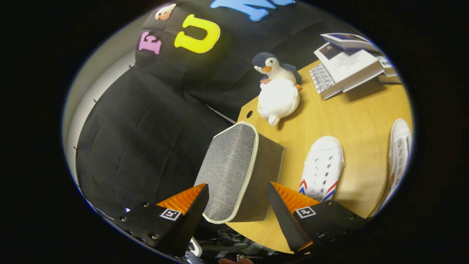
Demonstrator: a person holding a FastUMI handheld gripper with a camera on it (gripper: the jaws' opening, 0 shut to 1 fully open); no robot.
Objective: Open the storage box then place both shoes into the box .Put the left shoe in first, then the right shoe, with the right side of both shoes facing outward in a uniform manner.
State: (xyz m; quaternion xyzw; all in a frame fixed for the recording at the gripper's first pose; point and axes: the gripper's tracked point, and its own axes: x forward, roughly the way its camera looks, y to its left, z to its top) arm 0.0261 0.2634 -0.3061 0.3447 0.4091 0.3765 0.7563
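A grey fabric storage box (pixel 238 172) with pale piping stands at the near corner of the wooden table (pixel 351 113), its lid down. My gripper (pixel 238 196) is open, its two fingers straddling the box's near end without pressing on it. One white canvas shoe (pixel 322 168) with red and blue stripes lies just beyond the right finger (pixel 289 205). A second white shoe (pixel 398 154) lies farther right on the table. The view is tilted.
A plush penguin (pixel 276 88) stands on the table beyond the box. A stack of books and booklets (pixel 348 64) sits at the far side. The booth's black cloth wall (pixel 146 128) hangs beside the table's edge, left of the box.
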